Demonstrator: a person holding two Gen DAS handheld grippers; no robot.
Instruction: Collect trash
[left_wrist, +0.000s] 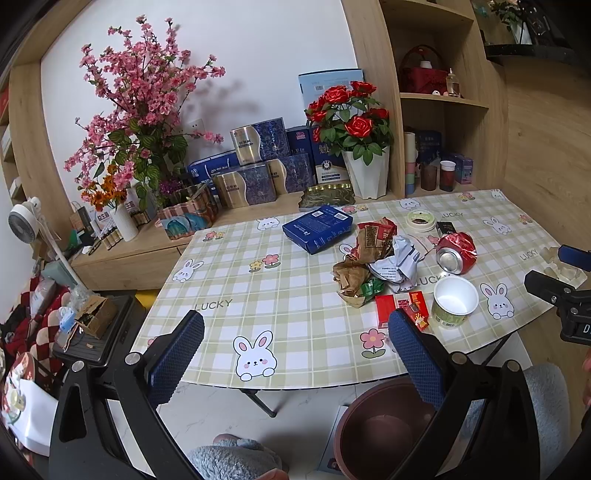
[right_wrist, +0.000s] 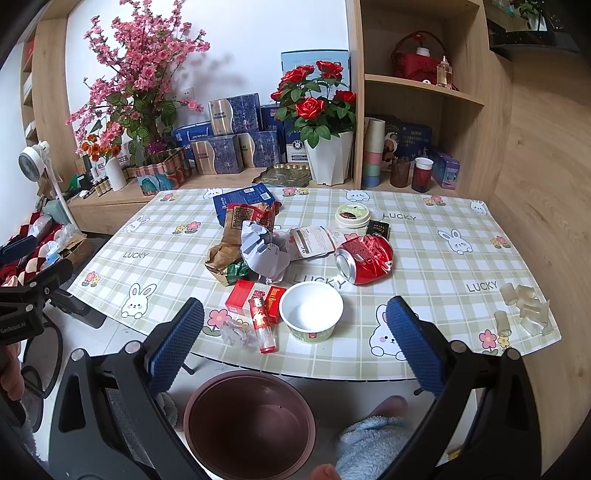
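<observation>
Trash lies on the checked table (right_wrist: 436, 258): a crushed red can (right_wrist: 364, 259) (left_wrist: 456, 253), a white paper cup (right_wrist: 311, 312) (left_wrist: 455, 301), crumpled wrappers and paper (right_wrist: 251, 243) (left_wrist: 373, 258), a red pack (right_wrist: 242, 297) (left_wrist: 386, 310), a red lighter (right_wrist: 263, 325), and a blue box (left_wrist: 317, 228) (right_wrist: 243, 201). A brown bin (right_wrist: 249, 424) (left_wrist: 384, 432) stands on the floor below the table's near edge. My left gripper (left_wrist: 295, 350) hovers open over the table's near left part. My right gripper (right_wrist: 295, 347) is open just short of the cup, above the bin. Both are empty.
A round lidded tub (right_wrist: 352, 215) and a small black packet (right_wrist: 378, 229) lie farther back. Pale plastic pieces (right_wrist: 524, 306) sit at the table's right corner. A shelf behind holds flower pots (right_wrist: 328, 155) and boxes. Slippered feet (right_wrist: 373, 443) stand by the bin.
</observation>
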